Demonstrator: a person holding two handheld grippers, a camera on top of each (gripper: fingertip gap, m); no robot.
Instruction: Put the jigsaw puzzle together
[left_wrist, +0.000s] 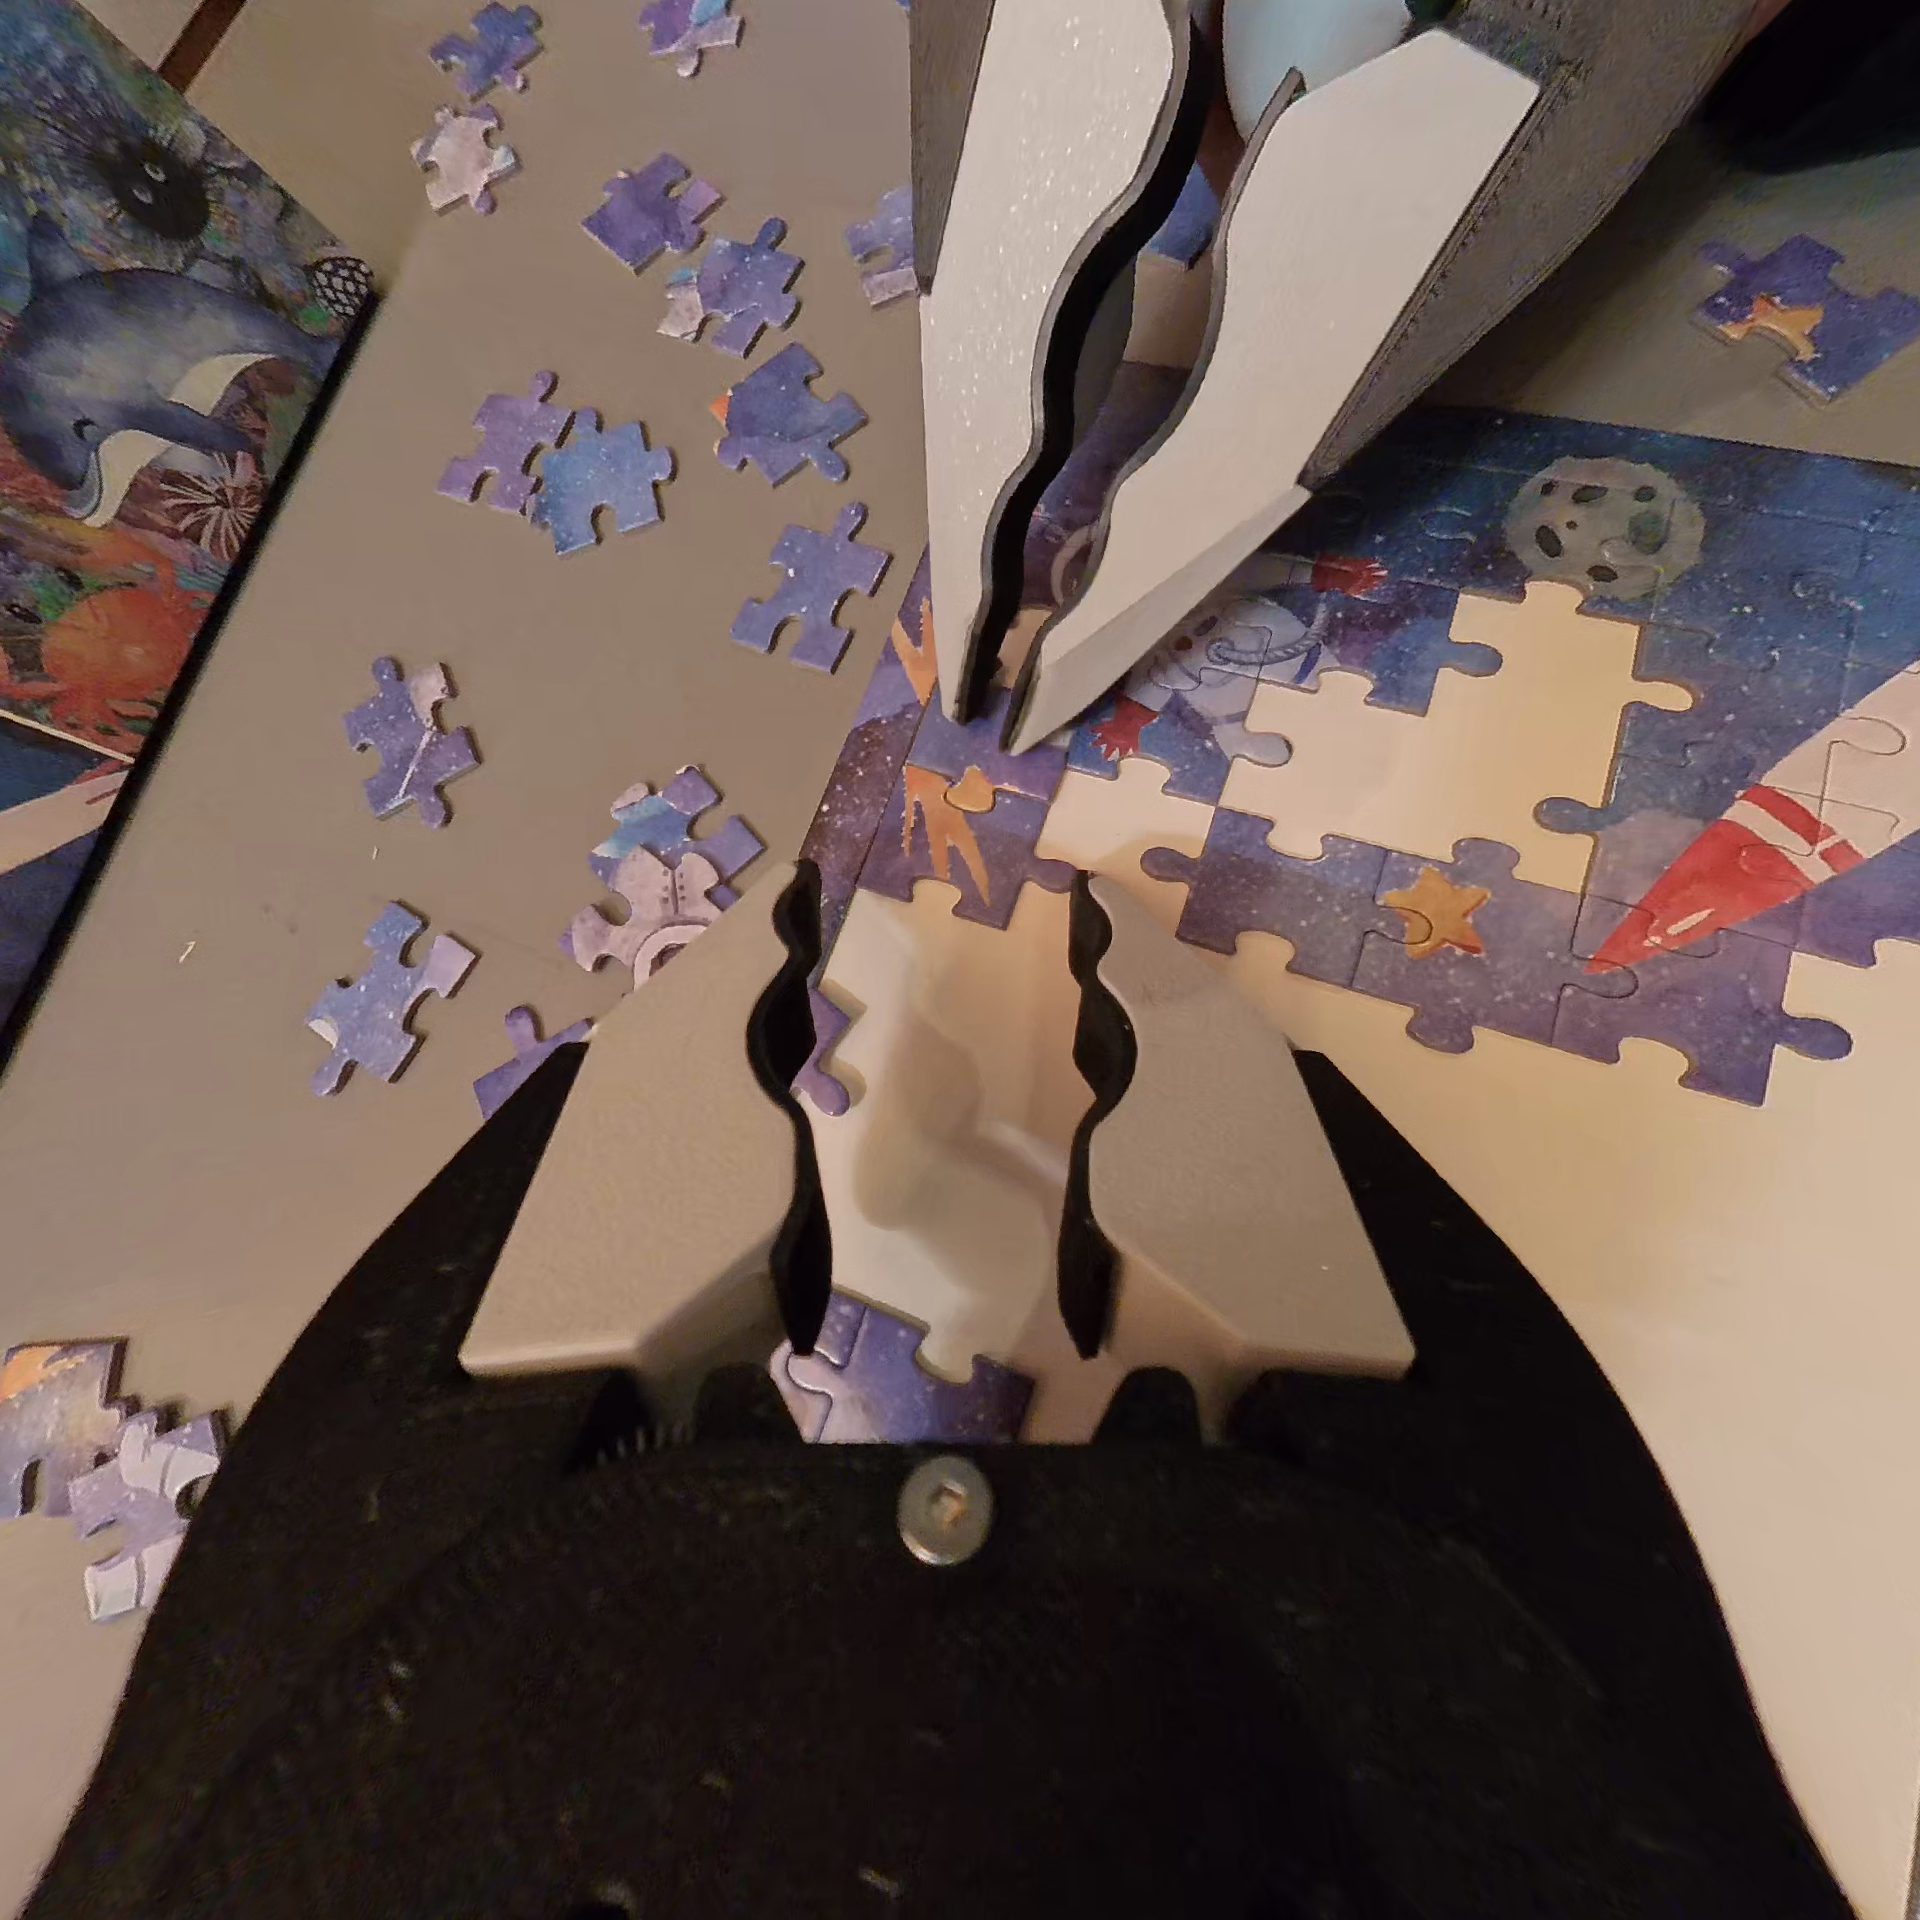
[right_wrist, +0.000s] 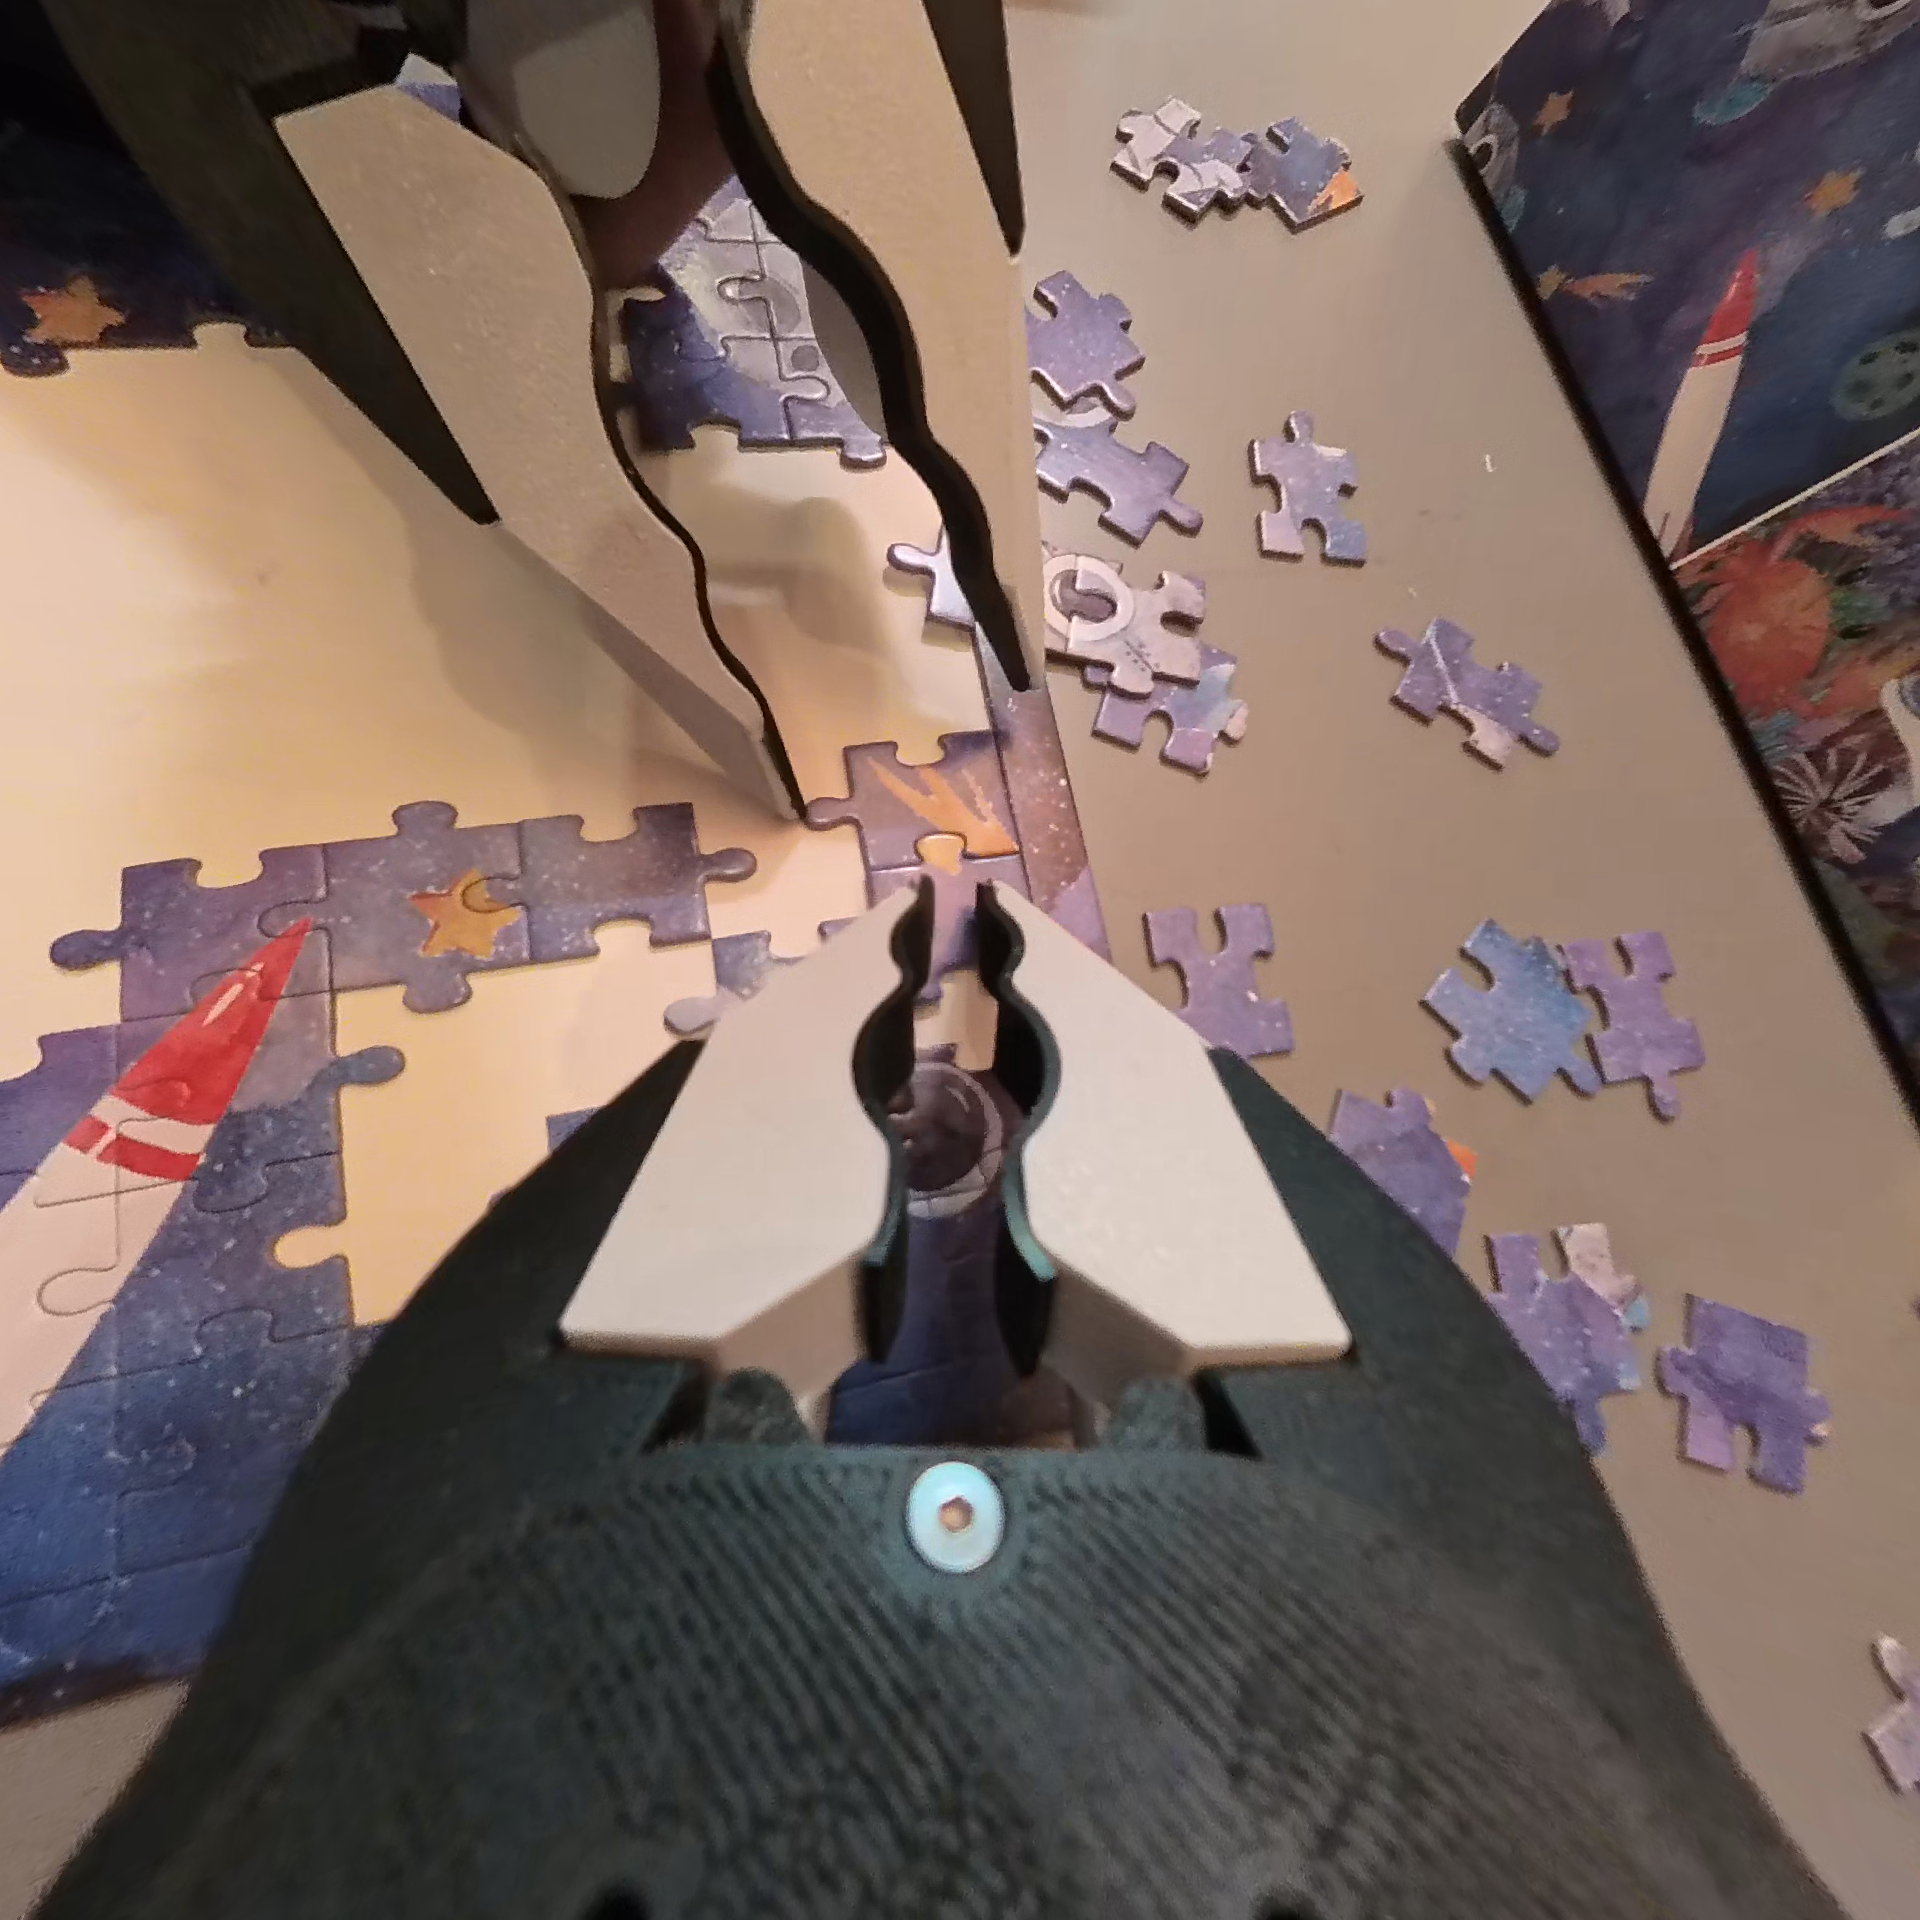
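Grey tabletop (left_wrist: 260, 1195) carries a puzzle tray (left_wrist: 1351, 1299), cream base, partly filled with a space scene: red-tipped rocket (left_wrist: 1725, 883), grey moon (left_wrist: 1600, 525). A picture box (left_wrist: 125, 416) lies at the tabletop edge. Loose purple pieces (left_wrist: 603, 483) scattered beside the tray.

Left gripper (left_wrist: 940, 883): jaws wide, nothing between them, over bare tray base near the comet piece (left_wrist: 951, 821).

Right gripper (right_wrist: 951, 894): jaws narrow, a slim gap between the tips, tips down on a placed purple edge piece (left_wrist: 987, 753) adjoining the comet piece; nothing lifted.
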